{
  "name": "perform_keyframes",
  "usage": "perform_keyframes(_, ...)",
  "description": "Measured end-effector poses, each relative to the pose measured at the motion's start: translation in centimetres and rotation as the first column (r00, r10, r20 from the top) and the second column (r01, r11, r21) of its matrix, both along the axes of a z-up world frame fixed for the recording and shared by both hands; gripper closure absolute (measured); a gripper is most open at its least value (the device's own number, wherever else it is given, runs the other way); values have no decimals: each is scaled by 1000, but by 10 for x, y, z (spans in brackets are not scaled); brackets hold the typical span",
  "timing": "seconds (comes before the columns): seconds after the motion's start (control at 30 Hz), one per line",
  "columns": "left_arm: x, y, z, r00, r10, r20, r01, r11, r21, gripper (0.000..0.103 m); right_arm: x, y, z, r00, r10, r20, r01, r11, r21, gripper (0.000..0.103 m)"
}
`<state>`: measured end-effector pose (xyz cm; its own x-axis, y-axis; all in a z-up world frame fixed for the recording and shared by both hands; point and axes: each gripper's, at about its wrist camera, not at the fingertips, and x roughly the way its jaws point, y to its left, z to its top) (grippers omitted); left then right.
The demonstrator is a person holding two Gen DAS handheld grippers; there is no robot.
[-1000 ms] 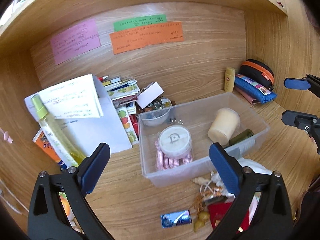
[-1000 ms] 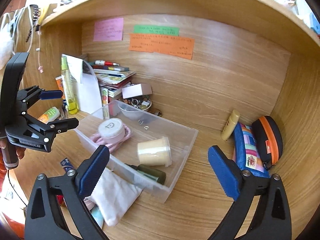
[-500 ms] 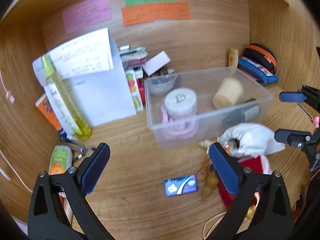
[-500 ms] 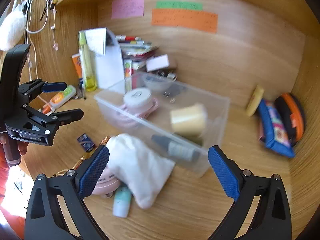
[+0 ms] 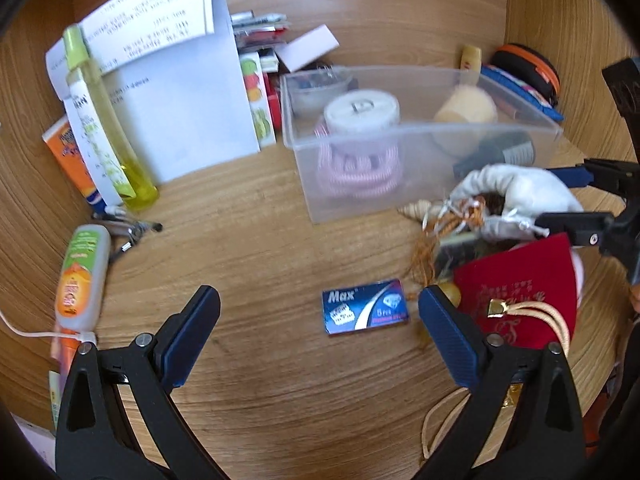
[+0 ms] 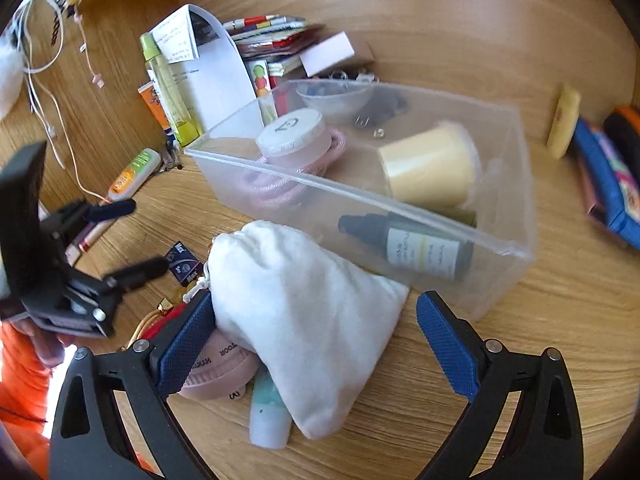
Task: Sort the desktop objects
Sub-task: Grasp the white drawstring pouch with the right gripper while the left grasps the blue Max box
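Left gripper [image 5: 318, 330] spread wide with nothing between its jaws, hovering over bare desk [image 5: 260, 240] toward the front edge. Just ahead of the right jaw, a small blue packet [image 5: 366, 312] lying flat, apart from both fingers.

Right gripper [image 6: 308, 340] also wide open, gripping nothing. White drawstring pouch [image 6: 304, 312] lying between its jaws, left finger [image 6: 186, 344] touching or nearly touching the pouch's side, right finger clear of it. Under the pouch's near end, a pink round case [image 6: 218, 372] and a pale tube with a teal band [image 6: 268, 412].

Clear plastic bin [image 6: 516, 256] standing toward the middle of the desk, pouch touching its front wall. Inside: a white-lidded jar [image 6: 294, 136] on a coil of pink cord [image 6: 276, 188] at the left end, a cream cup [image 6: 430, 166] on its side at the right, a dark bottle with a pale label [image 6: 412, 246] along the front wall, a small clear bowl [image 6: 332, 94] at the back.

Red velvet bag [image 5: 520, 292] with gold cord beside the pouch, near the front right edge. Yellow spray bottle [image 5: 104, 120], white paper sheet [image 5: 180, 92] and orange-capped tube [image 5: 80, 276] along the left side. Stacked booklets [image 6: 272, 36] at the back behind the bin; striped pencil case [image 6: 608, 176] at the right side.
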<state>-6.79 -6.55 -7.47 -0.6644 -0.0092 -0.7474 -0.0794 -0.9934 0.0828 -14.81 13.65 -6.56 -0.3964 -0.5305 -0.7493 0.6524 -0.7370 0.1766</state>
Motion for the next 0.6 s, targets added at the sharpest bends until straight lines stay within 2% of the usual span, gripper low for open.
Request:
perform_keyframes(0.13, -1, -2, -6, 1000, -4, 18, 4, 1000, 5, 2, -4, -6, -7, 999, 22, 40, -23, 1000, 12, 6)
perform_keyframes(0.27, 0, -5, -11, 999, -2, 33, 2, 1000, 5, 2, -4, -17, -14, 998, 58, 38, -60, 997, 50, 7)
perform_keyframes(0.4, -3, -5, -13, 999, 0, 42, -1, 1000, 11, 2, -4, -22, -16, 998, 68, 16, -69, 994, 83, 13)
perform_keyframes(0.47, -5, -5, -15, 999, 0, 47, -1, 1000, 18, 2, -5, -20, -13, 997, 70, 14, -71, 995, 76, 19)
perform_keyframes(0.53, -7, -3, -16, 998, -7, 55, 5, 1000, 26, 2, -5, -18, -10, 997, 72, 19, -73, 995, 64, 33)
perform_keyframes(0.6, -9, -2, -17, 998, -13, 61, 11, 1000, 28, 2, -6, -14, -7, 997, 73, 24, -74, 996, 56, 39)
